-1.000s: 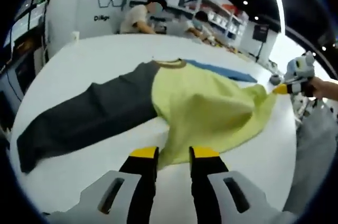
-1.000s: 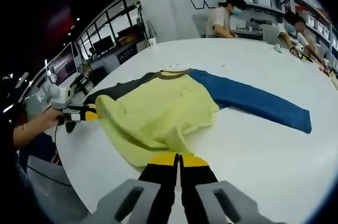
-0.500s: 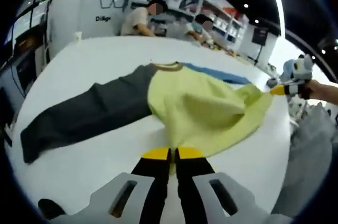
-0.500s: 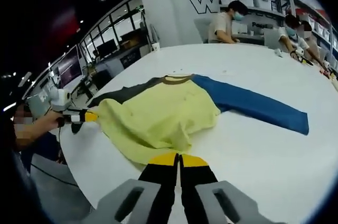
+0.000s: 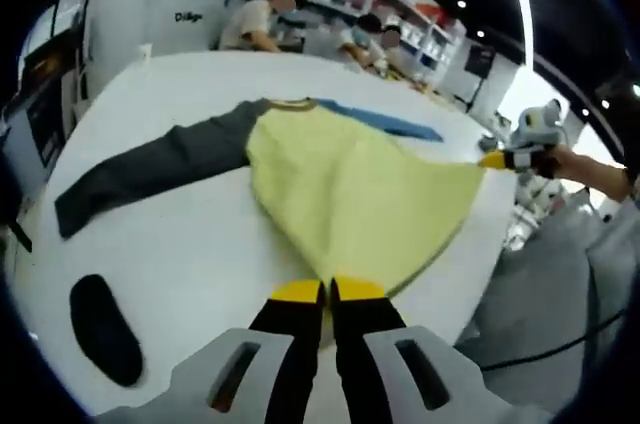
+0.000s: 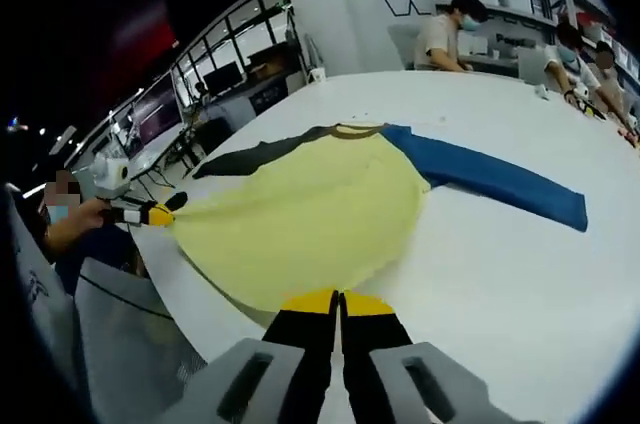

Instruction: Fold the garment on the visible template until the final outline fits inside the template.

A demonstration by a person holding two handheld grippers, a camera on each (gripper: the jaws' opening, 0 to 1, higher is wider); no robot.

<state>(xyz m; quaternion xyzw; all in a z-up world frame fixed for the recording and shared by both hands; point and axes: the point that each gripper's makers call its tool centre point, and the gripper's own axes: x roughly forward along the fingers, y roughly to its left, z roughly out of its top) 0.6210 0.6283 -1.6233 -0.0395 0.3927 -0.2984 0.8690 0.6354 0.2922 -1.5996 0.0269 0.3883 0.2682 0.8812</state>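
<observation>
A long-sleeved shirt with a yellow-green body [image 5: 340, 184] lies on the white table [image 5: 180, 234]. Its dark grey sleeve [image 5: 150, 169] runs left and its blue sleeve [image 5: 385, 122] runs back right. My left gripper [image 5: 328, 290] is shut on the near hem. My right gripper [image 5: 497, 157] holds the hem's far corner at the right. In the right gripper view the yellow-green body [image 6: 310, 219] is stretched taut, with the blue sleeve [image 6: 500, 184] right and the grey sleeve [image 6: 245, 157] left. There my right gripper [image 6: 338, 300] is shut on the hem, and my left gripper [image 6: 160, 214] pinches the other corner.
A black oval patch [image 5: 102, 329] lies on the table near its front left edge. People [image 5: 262, 22] work at a bench behind the table, seen also as people [image 6: 450, 29] in the right gripper view. The table edge runs just under the held hem.
My left gripper went from open to shut on the hem. Both grippers pulled the hem back toward the table edge, and the crumpled yellow-green body now lies stretched flat.
</observation>
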